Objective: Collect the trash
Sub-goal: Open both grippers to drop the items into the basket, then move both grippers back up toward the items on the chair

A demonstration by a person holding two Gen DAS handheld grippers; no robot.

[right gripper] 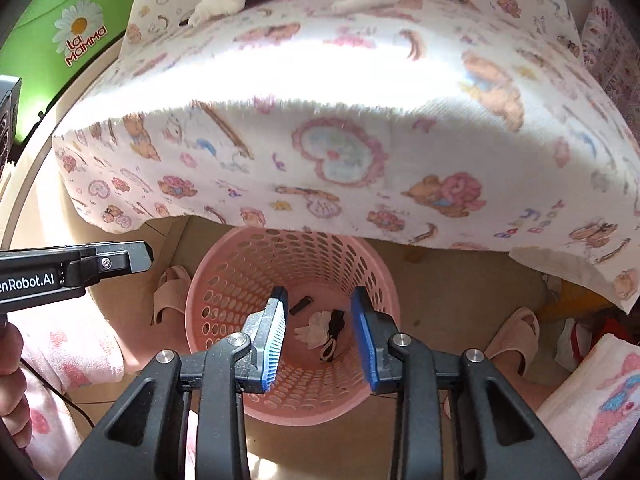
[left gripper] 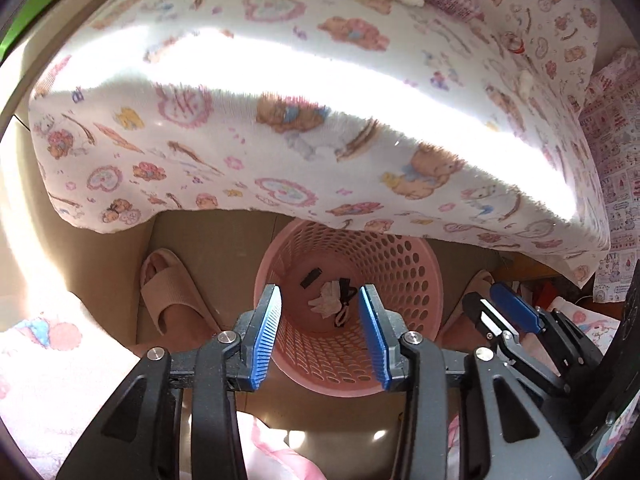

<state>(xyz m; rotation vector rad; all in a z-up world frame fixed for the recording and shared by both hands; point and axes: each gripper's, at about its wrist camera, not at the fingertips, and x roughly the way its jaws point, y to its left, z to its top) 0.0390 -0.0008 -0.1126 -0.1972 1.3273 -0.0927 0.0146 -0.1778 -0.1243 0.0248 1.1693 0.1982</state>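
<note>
Trash already lies in the pink basket (left gripper: 348,240), which stands on the floor just under the overhanging edge of the printed cloth (left gripper: 320,128): a crumpled white tissue (left gripper: 326,302) rests on the basket's bottom, touching some black-and-white scraps (left gripper: 345,304), with a small black strip (left gripper: 311,278) just beside them. Both tools hang above the basket's mouth with jaws released and nothing between the pads, the left gripper (left gripper: 320,316) over its centre and the right gripper (right gripper: 320,328) likewise. My reading is that a drop has just finished and the next pickup is due. More trash waits above the basket, on top of the cloth: a white tissue wad (right gripper: 218,6) touching a dark piece, and a rolled white scrap (right gripper: 366,2) well apart from it. The next move calls for lifting one gripper away from the basket, reaching up over the cloth's edge, and closing on a wad without snagging the fabric.
</note>
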